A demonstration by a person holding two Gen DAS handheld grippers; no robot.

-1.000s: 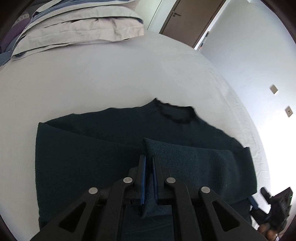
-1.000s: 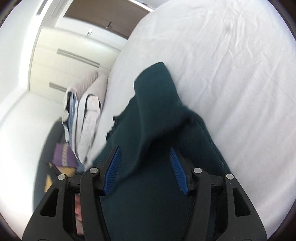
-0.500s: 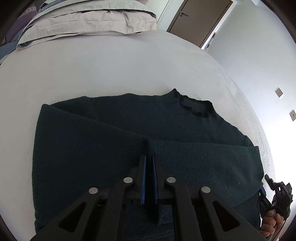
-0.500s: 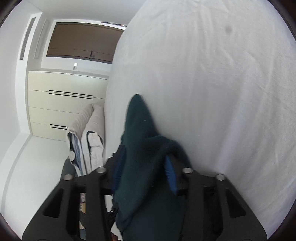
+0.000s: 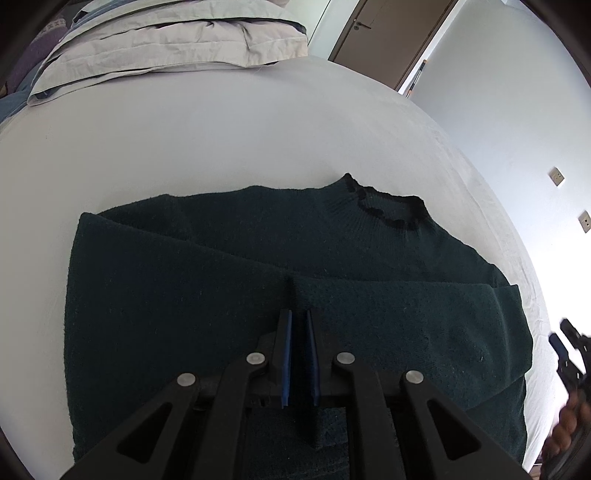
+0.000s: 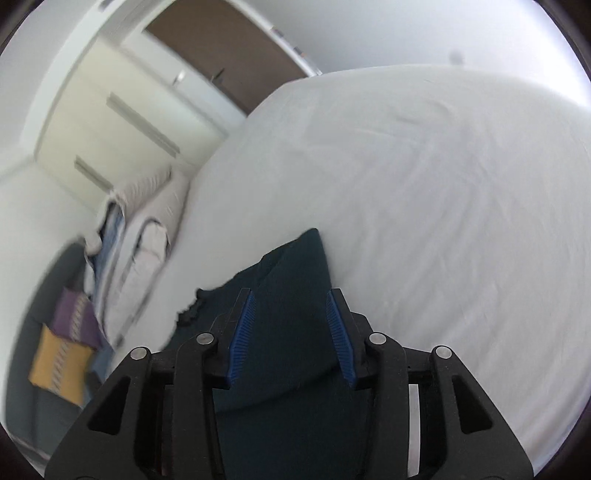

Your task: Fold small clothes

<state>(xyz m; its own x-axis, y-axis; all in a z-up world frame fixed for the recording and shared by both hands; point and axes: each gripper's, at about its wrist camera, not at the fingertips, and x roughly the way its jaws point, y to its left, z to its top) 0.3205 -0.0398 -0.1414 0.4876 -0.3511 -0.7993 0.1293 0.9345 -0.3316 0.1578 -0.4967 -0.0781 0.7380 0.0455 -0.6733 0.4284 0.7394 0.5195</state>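
Note:
A dark green knit sweater (image 5: 229,266) lies flat on the white bed sheet (image 5: 207,129), collar (image 5: 388,210) to the far right. One sleeve (image 5: 406,317) is folded across its body. My left gripper (image 5: 298,317) is shut on the cuff end of that sleeve, low over the sweater. My right gripper (image 6: 290,299) is open, its blue pads either side of the sweater's folded edge (image 6: 295,280) at the bed's right side. It also shows at the right edge of the left wrist view (image 5: 567,350).
Folded grey bedding and pillows (image 5: 166,40) lie at the head of the bed. A brown door (image 5: 388,33) and cream wardrobe (image 6: 122,122) stand beyond. Coloured cushions (image 6: 62,347) sit off the bed's far side. Bare sheet (image 6: 443,221) stretches to the right.
My left gripper laid the held sleeve flat across the sweater body. My right gripper closed on the sweater's shoulder fold, carried it over, then opened and let it go.

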